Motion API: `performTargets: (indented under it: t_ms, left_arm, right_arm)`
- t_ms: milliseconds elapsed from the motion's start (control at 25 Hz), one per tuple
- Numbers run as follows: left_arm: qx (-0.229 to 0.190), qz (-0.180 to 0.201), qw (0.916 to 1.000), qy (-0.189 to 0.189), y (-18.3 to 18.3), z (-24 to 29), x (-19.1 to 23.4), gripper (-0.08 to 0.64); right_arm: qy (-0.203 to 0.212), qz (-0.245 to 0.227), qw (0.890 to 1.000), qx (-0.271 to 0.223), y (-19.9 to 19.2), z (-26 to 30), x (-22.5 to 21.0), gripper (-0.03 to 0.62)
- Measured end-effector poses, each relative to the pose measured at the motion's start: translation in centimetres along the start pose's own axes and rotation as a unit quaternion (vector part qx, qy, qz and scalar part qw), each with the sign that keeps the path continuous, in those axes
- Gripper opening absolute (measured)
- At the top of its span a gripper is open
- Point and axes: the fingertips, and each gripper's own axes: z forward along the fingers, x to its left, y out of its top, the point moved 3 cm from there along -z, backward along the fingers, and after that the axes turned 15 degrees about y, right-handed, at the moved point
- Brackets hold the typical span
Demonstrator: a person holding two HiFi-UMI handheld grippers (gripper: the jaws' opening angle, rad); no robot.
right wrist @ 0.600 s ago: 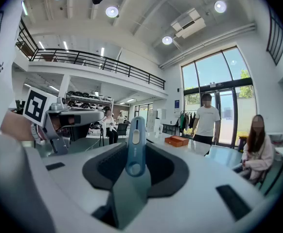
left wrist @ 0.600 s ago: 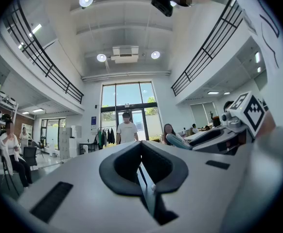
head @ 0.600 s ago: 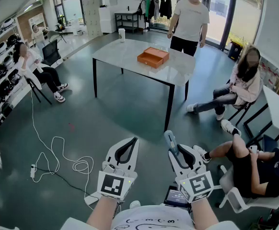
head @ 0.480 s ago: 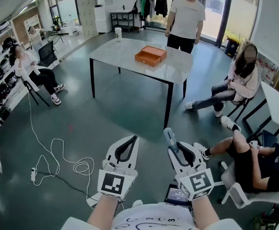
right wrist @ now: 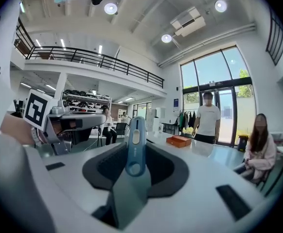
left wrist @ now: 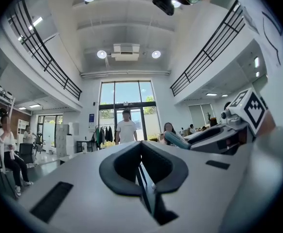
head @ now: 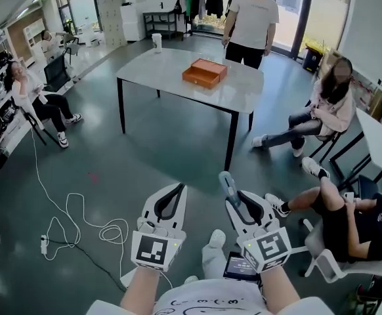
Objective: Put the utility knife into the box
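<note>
An orange box (head: 206, 73) lies on a grey table (head: 153, 69) across the room; it also shows small in the right gripper view (right wrist: 179, 141). My right gripper (head: 235, 201) is shut on a blue utility knife (head: 228, 186), whose handle sticks up past the jaws (right wrist: 134, 144). My left gripper (head: 176, 189) is beside it at the same height, shut with nothing in it (left wrist: 142, 145). Both grippers are held over the floor, well short of the table.
A person in a white T-shirt (head: 251, 18) stands behind the table. People sit at the right (head: 332, 104) (head: 348, 225) and at the left (head: 27, 90). A white cable (head: 79, 218) loops on the floor at the left. A white cup (head: 156, 42) stands on the table's far corner.
The view has moved towards the table. Both grippers keep their pose, with the knife still held in the right one. A foot now shows between the grippers.
</note>
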Motion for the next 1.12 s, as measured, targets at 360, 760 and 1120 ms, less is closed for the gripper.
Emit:
performTargets:
  t_ms: [360,760,1120]
  left_arm:
    - [0.008,0.012,0.9997,0.020,-1.5,7.7,2.9,0.015]
    - [0.018,0.013,0.9995,0.022,-3.1,21.2,3.3,0.015]
    - [0.022,0.013,0.9990,0.038,-4.4,30.3,4.2,0.015]
  right_arm:
    - [0.022,0.001,1.000,-0.008,0.1,6.5,-6.6,0.130]
    - [0.040,0.007,0.999,-0.009,0.8,13.0,-18.4,0.130]
    - [0.054,0.012,0.998,-0.013,1.7,17.5,-26.4,0.132]
